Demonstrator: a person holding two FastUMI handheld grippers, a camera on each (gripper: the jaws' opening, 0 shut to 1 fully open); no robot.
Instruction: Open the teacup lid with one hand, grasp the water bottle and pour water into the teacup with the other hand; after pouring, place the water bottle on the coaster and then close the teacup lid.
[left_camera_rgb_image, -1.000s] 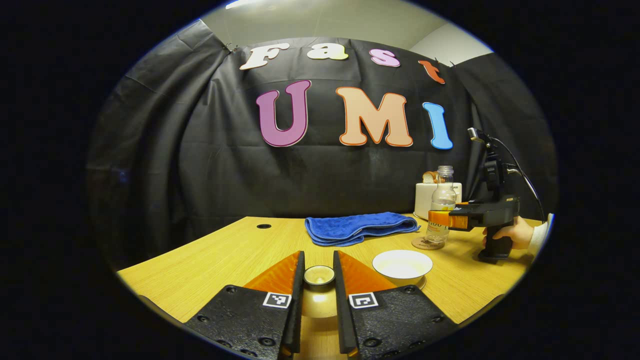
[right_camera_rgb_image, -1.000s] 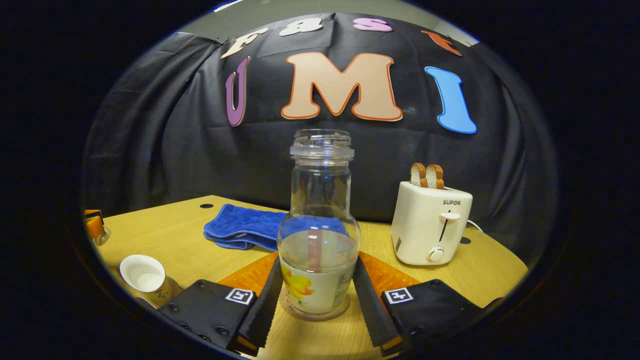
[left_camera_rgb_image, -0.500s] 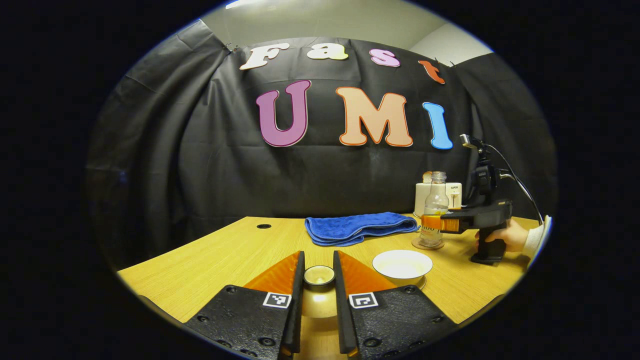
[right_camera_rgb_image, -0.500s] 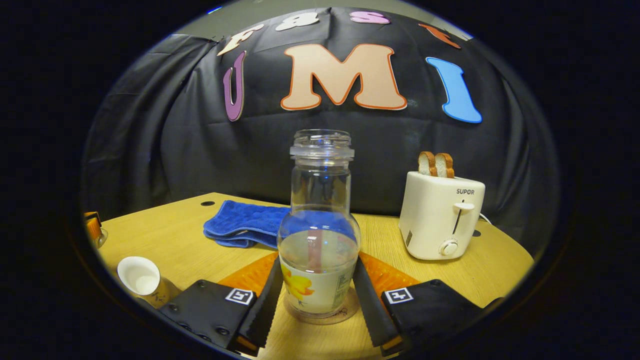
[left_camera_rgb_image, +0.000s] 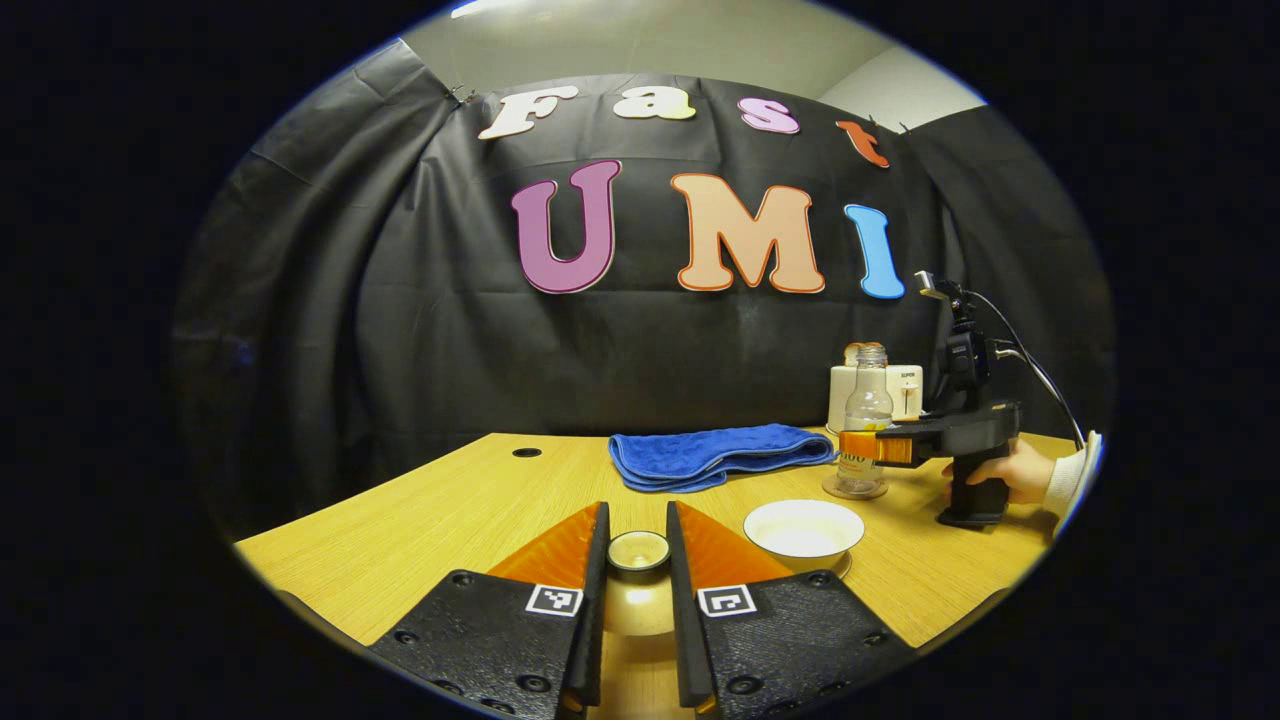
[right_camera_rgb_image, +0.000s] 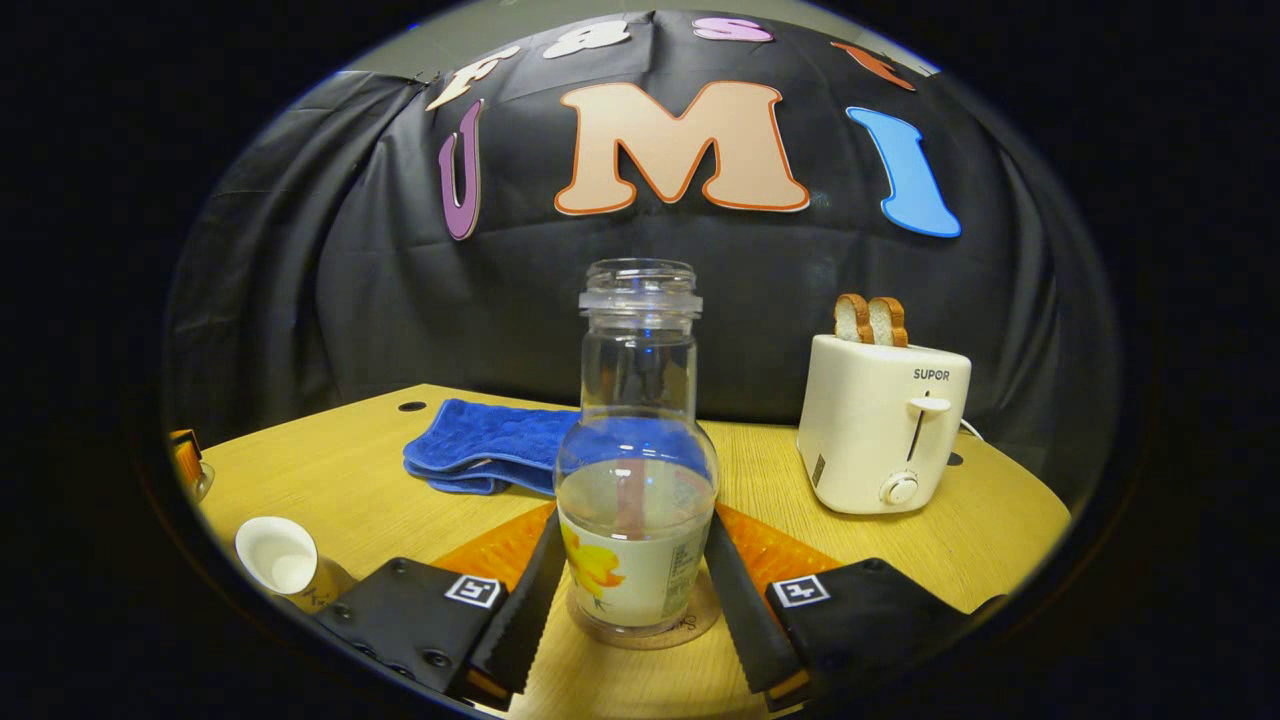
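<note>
We see the right gripper (right_camera_rgb_image: 625, 590) clamped on the bottle (right_camera_rgb_image: 635, 470), both fingers pressing its lower body. Bottle stands upright on the coaster (right_camera_rgb_image: 640, 630), about mid-table toward the right edge. In the left gripper view the right gripper (left_camera_rgb_image: 865, 447) sits at the bottle (left_camera_rgb_image: 864, 420) near the table's right edge, a hand (left_camera_rgb_image: 1010, 470) on its handle.

Left gripper (left_camera_rgb_image: 637, 560) grips the lid (left_camera_rgb_image: 638, 550) by its knob, near the table's (left_camera_rgb_image: 440, 510) front edge. Teacup (left_camera_rgb_image: 803, 528) sits open just right of it, apart from the bottle.

Open tabletop on the left side and between cup and towel (left_camera_rgb_image: 715, 455). Towel lies toward the back edge; toaster (right_camera_rgb_image: 880, 430) at back right.

Toaster print is small; we skip it. Bottle label shows a yellow flower.

Versus 1 s ago: bottle is lower and now fully on the coaster. Left gripper is unchanged.
</note>
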